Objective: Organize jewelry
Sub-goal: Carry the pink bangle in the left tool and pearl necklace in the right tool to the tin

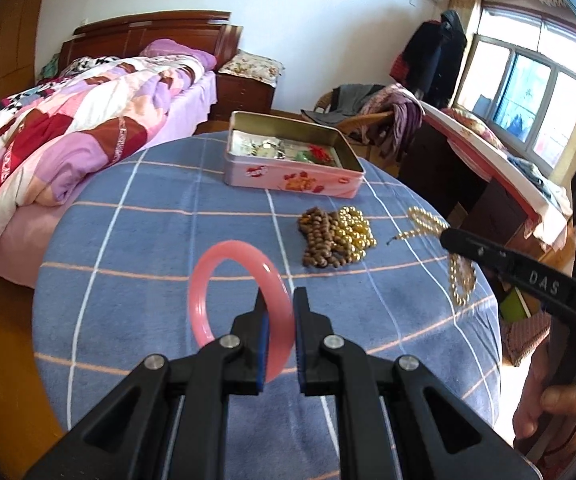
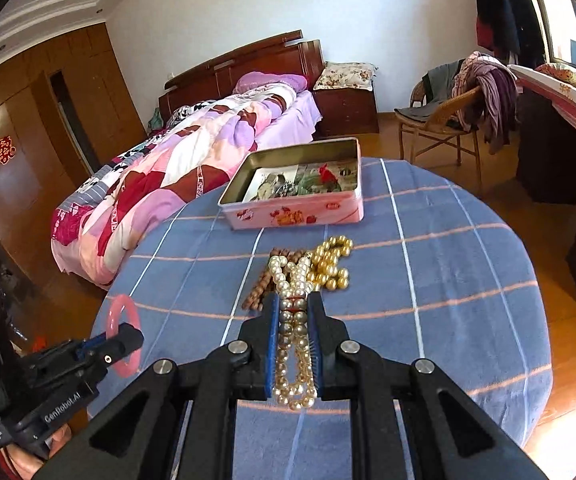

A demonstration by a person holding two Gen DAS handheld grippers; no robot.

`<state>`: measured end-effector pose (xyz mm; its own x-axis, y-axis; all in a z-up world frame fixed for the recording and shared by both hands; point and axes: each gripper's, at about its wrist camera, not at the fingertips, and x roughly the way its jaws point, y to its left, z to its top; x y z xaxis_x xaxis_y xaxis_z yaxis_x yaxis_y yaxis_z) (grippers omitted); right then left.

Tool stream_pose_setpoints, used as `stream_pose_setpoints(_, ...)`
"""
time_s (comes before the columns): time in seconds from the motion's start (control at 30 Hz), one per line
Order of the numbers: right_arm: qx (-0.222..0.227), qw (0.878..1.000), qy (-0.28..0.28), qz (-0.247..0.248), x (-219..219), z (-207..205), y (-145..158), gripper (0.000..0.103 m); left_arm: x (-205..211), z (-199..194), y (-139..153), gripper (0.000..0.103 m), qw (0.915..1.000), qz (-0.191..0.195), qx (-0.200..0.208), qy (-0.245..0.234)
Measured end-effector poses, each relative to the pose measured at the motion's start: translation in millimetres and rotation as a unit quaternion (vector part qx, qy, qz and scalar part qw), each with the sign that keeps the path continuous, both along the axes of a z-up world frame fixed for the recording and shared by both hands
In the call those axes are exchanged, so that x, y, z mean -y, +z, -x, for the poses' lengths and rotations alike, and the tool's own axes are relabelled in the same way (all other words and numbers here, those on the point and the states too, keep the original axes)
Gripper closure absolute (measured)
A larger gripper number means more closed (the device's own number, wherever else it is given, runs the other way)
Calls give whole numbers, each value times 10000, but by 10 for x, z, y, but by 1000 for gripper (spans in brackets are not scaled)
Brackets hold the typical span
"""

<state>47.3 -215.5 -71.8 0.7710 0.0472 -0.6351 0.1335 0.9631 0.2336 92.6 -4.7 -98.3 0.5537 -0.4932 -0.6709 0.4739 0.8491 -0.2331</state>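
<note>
My left gripper (image 1: 279, 300) is shut on a pink bangle (image 1: 204, 292) and holds it upright above the table; the bangle also shows in the right wrist view (image 2: 117, 312). My right gripper (image 2: 294, 300) is shut on a pearl necklace (image 2: 293, 344), which hangs through the fingers; it shows in the left wrist view (image 1: 462, 276). A pile of brown wooden beads (image 1: 320, 240) and gold beads (image 1: 354, 228) lies on the table ahead. An open pink tin box (image 1: 292, 176) with small items inside stands at the far side; it also shows in the right wrist view (image 2: 296, 208).
The round table has a blue checked cloth (image 1: 148, 240). A bed with a patchwork quilt (image 1: 68, 132) stands to the left. A wicker chair with clothes (image 2: 448, 120) and a dark desk (image 2: 556, 152) stand to the right.
</note>
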Motion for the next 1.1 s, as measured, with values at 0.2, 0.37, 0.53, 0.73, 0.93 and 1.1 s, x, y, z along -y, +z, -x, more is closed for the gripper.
stream_pose_setpoints(0.2,328,9994,3,96,158,-294,262,90,148,-297,282,92,9992,280,217,-163)
stream_pose_setpoints(0.37,579,9979,-82,262,304,-734,453,90,392,-682,532,92,9974,253,635,-227)
stream_pose_setpoints(0.53,629,9973,-275,264,501,-1309,441,90,721,-1134,576,92,9954,202,890,-287)
stream_pose_setpoints(0.73,253,9986,-284,361,628,-2010,121,90,1063,-1583,391,92,9958,74,853,-334)
stream_pose_setpoints(0.93,-57,9991,-226,350,728,-2506,-154,89,1273,-1971,151,92,9982,43,493,-329)
stream_pose_setpoints(1.1,-230,9992,-199,269,830,-2736,-324,89,1381,-2145,-34,92,9993,-136,255,-253)
